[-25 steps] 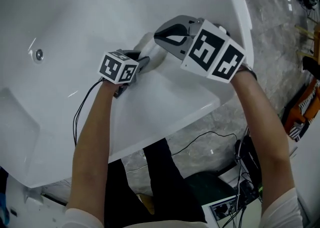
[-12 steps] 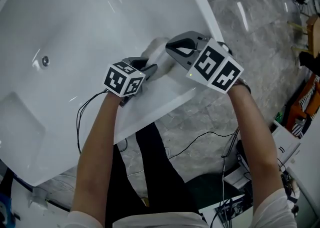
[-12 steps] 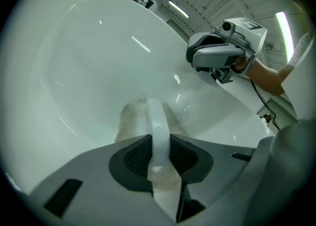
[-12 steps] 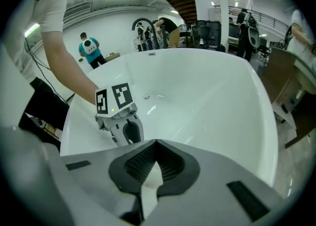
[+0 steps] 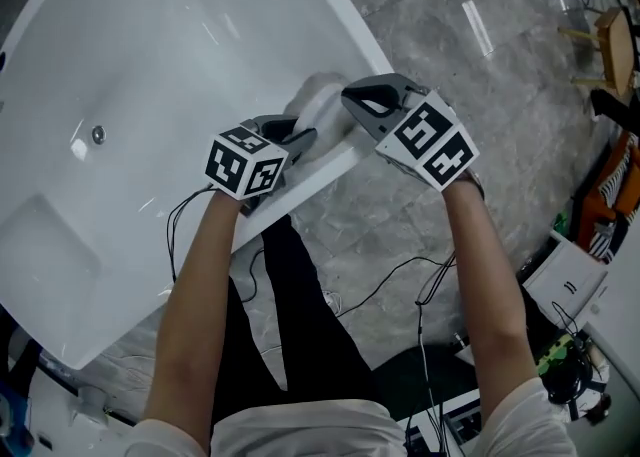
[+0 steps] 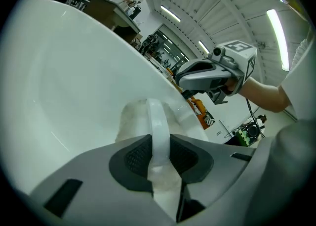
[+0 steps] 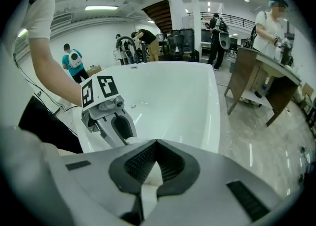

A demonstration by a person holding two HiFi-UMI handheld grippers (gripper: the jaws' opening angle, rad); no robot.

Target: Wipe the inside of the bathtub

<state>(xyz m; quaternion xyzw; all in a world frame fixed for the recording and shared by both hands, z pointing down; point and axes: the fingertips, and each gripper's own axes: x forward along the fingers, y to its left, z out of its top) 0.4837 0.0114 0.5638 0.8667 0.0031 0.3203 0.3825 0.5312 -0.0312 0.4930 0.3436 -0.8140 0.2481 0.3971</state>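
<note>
- State: the left gripper (image 5: 300,137) has its jaws clamped on a thin fold of the white cloth (image 5: 317,95). The right gripper (image 5: 352,101) has its jaws closed on another part of what appears to be the same cloth. The cloth lies against the inner wall of the bathtub (image 5: 150,55), just inside the near rim (image 5: 335,163)
- Slip: each pair of jaws takes only a narrow strip of fabric. A hard stroke along the wall can pull the cloth out of one grip
- Collision: the two grippers sit close together. Opposing strokes can knock them against each other or against the rim
- Coverage: the cloth is bunched, so little of it meets the wall. The tub floor around the drain (image 5: 98,133) lies well apart from the cloth and is likely to be missed
- Footing: cables (image 5: 390,280) trail over the floor near the person's legs. A step along the tub can snag them
</note>
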